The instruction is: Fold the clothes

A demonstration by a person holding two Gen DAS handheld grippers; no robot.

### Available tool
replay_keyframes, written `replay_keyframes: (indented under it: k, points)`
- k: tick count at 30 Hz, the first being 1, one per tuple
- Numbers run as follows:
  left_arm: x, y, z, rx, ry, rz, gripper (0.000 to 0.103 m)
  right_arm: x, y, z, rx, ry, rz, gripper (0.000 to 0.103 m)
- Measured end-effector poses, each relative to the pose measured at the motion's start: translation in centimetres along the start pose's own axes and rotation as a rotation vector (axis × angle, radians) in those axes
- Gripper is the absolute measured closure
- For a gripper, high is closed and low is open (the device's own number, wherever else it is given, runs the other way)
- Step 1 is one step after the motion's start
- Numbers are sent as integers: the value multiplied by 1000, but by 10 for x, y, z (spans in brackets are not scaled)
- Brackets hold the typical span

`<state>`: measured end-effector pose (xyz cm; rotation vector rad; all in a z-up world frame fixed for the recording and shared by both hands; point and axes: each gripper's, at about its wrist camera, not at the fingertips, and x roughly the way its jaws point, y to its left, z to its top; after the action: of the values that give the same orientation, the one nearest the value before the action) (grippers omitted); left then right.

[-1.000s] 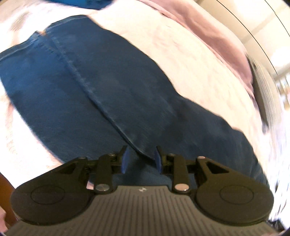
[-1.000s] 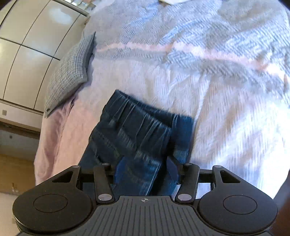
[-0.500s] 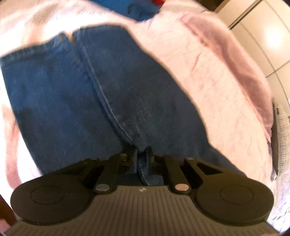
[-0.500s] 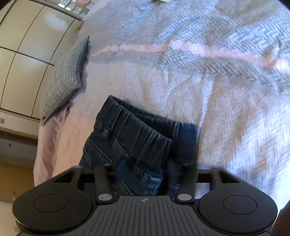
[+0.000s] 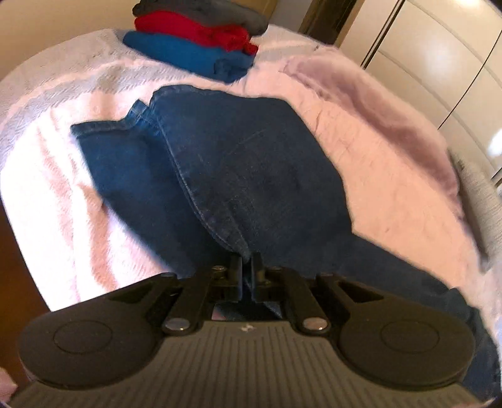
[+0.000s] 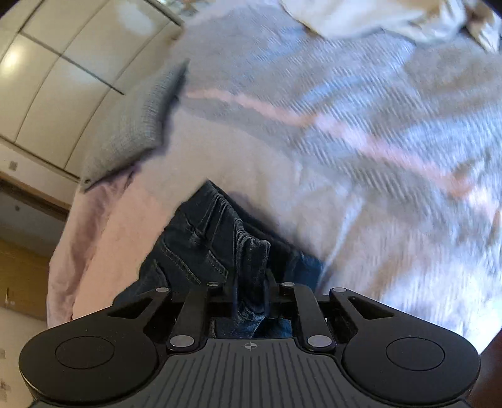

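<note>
Your left gripper [image 5: 247, 262] is clamped on a fold of the jeans [image 5: 251, 175], pinching the denim right at the seam where the two legs meet. From there the jeans stretch away across the bedspread [image 5: 62, 194]: the legs run toward the far side, their hems ending near the far left, short of a stack of folded clothes [image 5: 194, 40] that sits at the far edge of the bed. That stack has a blue piece at the bottom, a red one above it and a dark grey one on top. A pinkish-lilac sheet [image 5: 392, 131] lies to the right of the jeans, and pale cupboard doors [image 5: 439, 56] stand beyond it.

Your right gripper [image 6: 250, 287] has a bunched ridge of the jeans' waistband [image 6: 251, 251] between its fingers, and its jaws are closing on it; the gathered denim stands up in a narrow crest between them. The rest of the waist end [image 6: 200, 238] lies just beyond and to the left, with pocket stitching showing. It rests on the bedspread [image 6: 360, 194], which in this view is herringbone-woven with a pink stripe [image 6: 313, 122] crossing it. A grey checked pillow [image 6: 138, 125] lies at the far left, its near corner just beyond the lilac sheet [image 6: 94, 226]. A pale garment [image 6: 360, 15] lies at the far edge of the bed, well apart from the jeans.
</note>
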<state>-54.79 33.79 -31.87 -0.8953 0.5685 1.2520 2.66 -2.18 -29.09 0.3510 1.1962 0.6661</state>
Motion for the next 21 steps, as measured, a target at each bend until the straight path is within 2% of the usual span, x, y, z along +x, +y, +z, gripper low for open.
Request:
replay_keyframes:
  k: [3,4,5,7,8,10,15,18,21]
  points:
    - [16,11,-4,-71,73,29,95,10,-1,2,15,51,-66,84]
    - [13,11,-1,-69,68,26,95,13,-1,3,22,70,-88,78]
    - [11,11,3,-66,62,23,91,12,4,4,16,69,-115,66]
    - [6,11,9,-61,52,17,83,1,23,6,-48,6,-211,55]
    - [4,12,13,-58,46,15,80,-6,33,5,-87,-35,-254,53]
    - [-1,23,20,-67,27,22,78,-11,49,3,-123,-83,-316,51]
    - [10,58,58,-155,-14,45,78,2,74,-14,-86,-76,-288,51]
    - [29,72,88,-142,-37,52,77,14,97,-38,-153,-79,-305,51]
    - [56,82,117,-115,-42,53,73,26,116,-63,-210,-70,-328,51]
